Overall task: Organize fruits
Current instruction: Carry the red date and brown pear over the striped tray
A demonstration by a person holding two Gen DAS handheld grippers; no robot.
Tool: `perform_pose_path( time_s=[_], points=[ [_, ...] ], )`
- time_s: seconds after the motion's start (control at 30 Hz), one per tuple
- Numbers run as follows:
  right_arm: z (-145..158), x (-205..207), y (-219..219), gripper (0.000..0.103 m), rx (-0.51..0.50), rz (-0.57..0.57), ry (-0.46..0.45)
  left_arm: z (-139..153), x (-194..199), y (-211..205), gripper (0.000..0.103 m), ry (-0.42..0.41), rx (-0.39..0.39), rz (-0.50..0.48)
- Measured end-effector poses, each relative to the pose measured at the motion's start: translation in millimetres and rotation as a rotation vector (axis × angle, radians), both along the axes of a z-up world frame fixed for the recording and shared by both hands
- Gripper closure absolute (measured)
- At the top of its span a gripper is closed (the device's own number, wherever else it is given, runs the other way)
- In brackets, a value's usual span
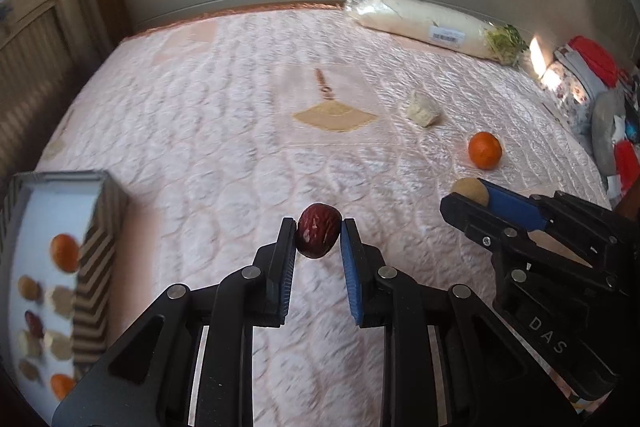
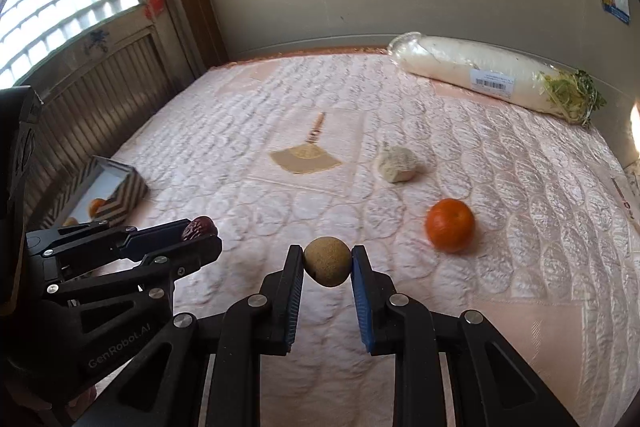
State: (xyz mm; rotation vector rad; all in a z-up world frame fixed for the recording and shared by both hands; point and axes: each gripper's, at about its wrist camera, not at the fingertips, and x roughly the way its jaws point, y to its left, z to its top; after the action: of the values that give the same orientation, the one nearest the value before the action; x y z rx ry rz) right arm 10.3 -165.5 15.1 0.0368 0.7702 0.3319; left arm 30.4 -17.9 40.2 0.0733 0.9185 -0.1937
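My left gripper (image 1: 319,227) is shut on a dark red date (image 1: 318,235) and holds it above the pink quilted bed. It also shows in the right wrist view (image 2: 206,227) at the left, with the date (image 2: 199,227) between its fingers. My right gripper (image 2: 327,259) is shut on a round tan fruit (image 2: 327,261), seen too in the left wrist view (image 1: 470,189). An orange (image 2: 450,225) lies on the bed right of it. A striped box (image 1: 96,267) at the left holds several fruits.
A pale lumpy piece (image 2: 397,164) lies mid-bed. A wrapped white radish (image 2: 492,77) lies along the far edge by the wall. Wooden panelling and a window stand at the left. Cloth clutter (image 1: 592,75) sits at the bed's right side.
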Motion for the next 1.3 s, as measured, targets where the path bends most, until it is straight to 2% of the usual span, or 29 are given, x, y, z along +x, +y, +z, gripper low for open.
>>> perform_pose_path(
  time_s=[0.3,0.57,1.03,1.3],
  points=[
    [14,-36,52,0.080,-0.015,0.096,-0.046,13,-41,60,0.081,-0.048,0.046,0.135],
    [19,-50,107,0.080,-0.033,0.209,-0.066,25,-68,116,0.081,-0.096,0.095,0.257],
    [24,-66,188,0.080,-0.071,0.367,-0.087,22,-93,186,0.081,-0.098,0.109,0.410],
    [22,-68,217,0.080,-0.095,0.423,-0.088,14,-100,209,0.081,-0.081,0.097,0.459]
  ],
)
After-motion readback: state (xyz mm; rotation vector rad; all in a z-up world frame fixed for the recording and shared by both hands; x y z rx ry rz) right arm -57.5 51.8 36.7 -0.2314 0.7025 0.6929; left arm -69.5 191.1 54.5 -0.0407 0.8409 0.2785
